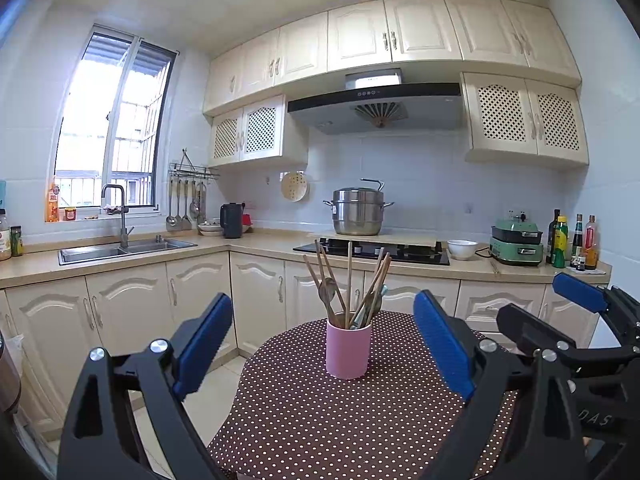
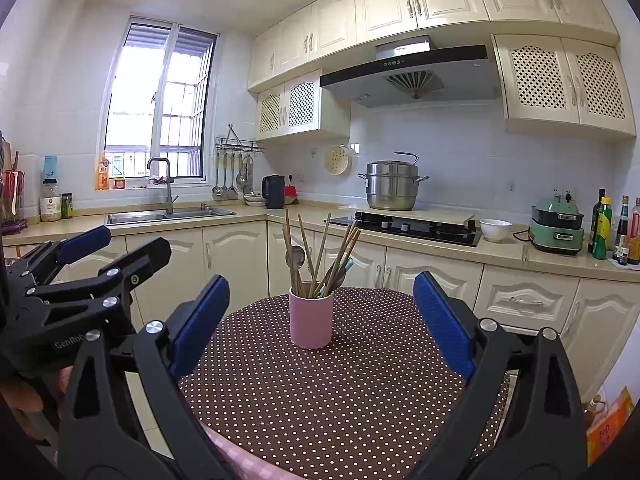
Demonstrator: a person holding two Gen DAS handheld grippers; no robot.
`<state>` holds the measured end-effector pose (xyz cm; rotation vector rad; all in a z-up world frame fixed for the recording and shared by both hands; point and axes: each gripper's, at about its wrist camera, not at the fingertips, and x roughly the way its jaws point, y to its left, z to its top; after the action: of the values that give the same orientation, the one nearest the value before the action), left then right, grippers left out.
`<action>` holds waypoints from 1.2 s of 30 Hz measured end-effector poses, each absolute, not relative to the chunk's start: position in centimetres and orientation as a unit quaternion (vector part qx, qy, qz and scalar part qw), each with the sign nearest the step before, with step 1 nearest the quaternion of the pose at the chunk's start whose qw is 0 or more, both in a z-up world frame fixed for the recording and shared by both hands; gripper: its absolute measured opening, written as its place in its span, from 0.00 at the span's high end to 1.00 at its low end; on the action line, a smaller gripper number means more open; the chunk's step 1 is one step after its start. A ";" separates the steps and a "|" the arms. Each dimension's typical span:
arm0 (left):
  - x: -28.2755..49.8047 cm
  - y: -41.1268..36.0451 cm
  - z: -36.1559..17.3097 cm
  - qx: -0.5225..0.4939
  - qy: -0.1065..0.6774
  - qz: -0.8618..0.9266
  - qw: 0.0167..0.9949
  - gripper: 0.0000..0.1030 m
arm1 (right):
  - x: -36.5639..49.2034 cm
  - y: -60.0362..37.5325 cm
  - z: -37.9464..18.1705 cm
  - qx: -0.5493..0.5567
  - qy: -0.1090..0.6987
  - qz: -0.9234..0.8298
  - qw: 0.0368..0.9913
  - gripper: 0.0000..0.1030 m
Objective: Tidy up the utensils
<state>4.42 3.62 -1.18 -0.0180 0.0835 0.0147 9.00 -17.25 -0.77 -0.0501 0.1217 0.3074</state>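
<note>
A pink cup (image 1: 348, 350) stands upright on a round table with a brown polka-dot cloth (image 1: 320, 420). It holds several wooden chopsticks (image 1: 349, 276) and spoons (image 1: 327, 288). My left gripper (image 1: 324, 348) is open and empty, held back from the cup above the table's near part. In the right wrist view the same cup (image 2: 311, 322) holds chopsticks (image 2: 320, 248) and a spoon (image 2: 295, 258). My right gripper (image 2: 320, 332) is open and empty, also short of the cup. Each gripper shows at the edge of the other's view.
Kitchen counter behind the table (image 2: 360, 380) with a sink (image 1: 124, 250), a hob (image 1: 372, 252) with a steel pot (image 1: 358, 212), a white bowl (image 1: 462, 249), a green appliance (image 1: 516, 240) and bottles (image 1: 572, 240). Ladles hang on a wall rack (image 1: 188, 200).
</note>
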 end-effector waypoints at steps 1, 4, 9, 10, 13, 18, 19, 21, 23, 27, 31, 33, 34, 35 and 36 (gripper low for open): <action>4.5 3.6 -1.2 -0.009 0.042 0.007 0.999 0.12 | 9.0 -17.2 -0.8 -0.025 0.060 0.153 0.986 0.11; 4.6 3.6 -1.3 -0.011 0.044 0.005 0.999 0.13 | 9.1 -17.2 -0.8 -0.025 0.062 0.153 0.986 0.11; 4.7 3.6 -1.4 -0.012 0.045 0.005 0.999 0.13 | 9.2 -17.1 -0.9 -0.024 0.063 0.154 0.986 0.11; 4.8 3.6 -1.4 -0.011 0.045 0.005 0.999 0.13 | 9.2 -17.1 -0.9 -0.024 0.063 0.154 0.986 0.11; 4.9 3.6 -1.5 -0.012 0.046 0.006 0.999 0.13 | 9.3 -17.1 -1.0 -0.022 0.064 0.155 0.986 0.11; 5.0 3.5 -1.6 -0.010 0.045 0.007 0.999 0.13 | 9.4 -17.0 -1.2 -0.017 0.067 0.156 0.985 0.11; 5.0 3.4 -1.6 -0.010 0.046 0.007 0.999 0.12 | 9.4 -17.1 -1.2 -0.016 0.068 0.157 0.985 0.11; 5.0 3.4 -1.7 -0.011 0.047 0.007 0.999 0.13 | 9.5 -17.2 -1.3 -0.016 0.070 0.156 0.985 0.11; 4.9 3.3 -1.7 -0.011 0.047 0.006 0.999 0.13 | 9.5 -17.2 -1.3 -0.015 0.070 0.156 0.985 0.11; 4.9 3.2 -1.7 -0.009 0.047 0.007 0.999 0.12 | 9.5 -17.3 -1.4 -0.013 0.069 0.156 0.985 0.11; 4.9 3.2 -1.8 -0.010 0.046 0.009 0.999 0.13 | 9.4 -17.3 -1.5 -0.013 0.068 0.157 0.985 0.11; 4.9 3.2 -1.9 -0.010 0.047 0.008 0.999 0.13 | 9.4 -17.3 -1.5 -0.013 0.068 0.158 0.985 0.11; 4.9 3.2 -1.9 -0.010 0.047 0.008 0.999 0.13 | 9.5 -17.3 -1.5 -0.013 0.069 0.158 0.985 0.11; 4.9 3.2 -1.9 -0.009 0.047 0.009 0.999 0.13 | 9.4 -17.3 -1.5 -0.012 0.069 0.157 0.985 0.11; 4.9 3.2 -1.9 -0.008 0.046 0.009 0.999 0.13 | 9.4 -17.3 -1.5 -0.012 0.069 0.157 0.985 0.11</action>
<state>4.90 3.19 -1.94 -0.0170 0.0929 0.0187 9.40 -17.28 -1.54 -0.0237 0.1396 0.3159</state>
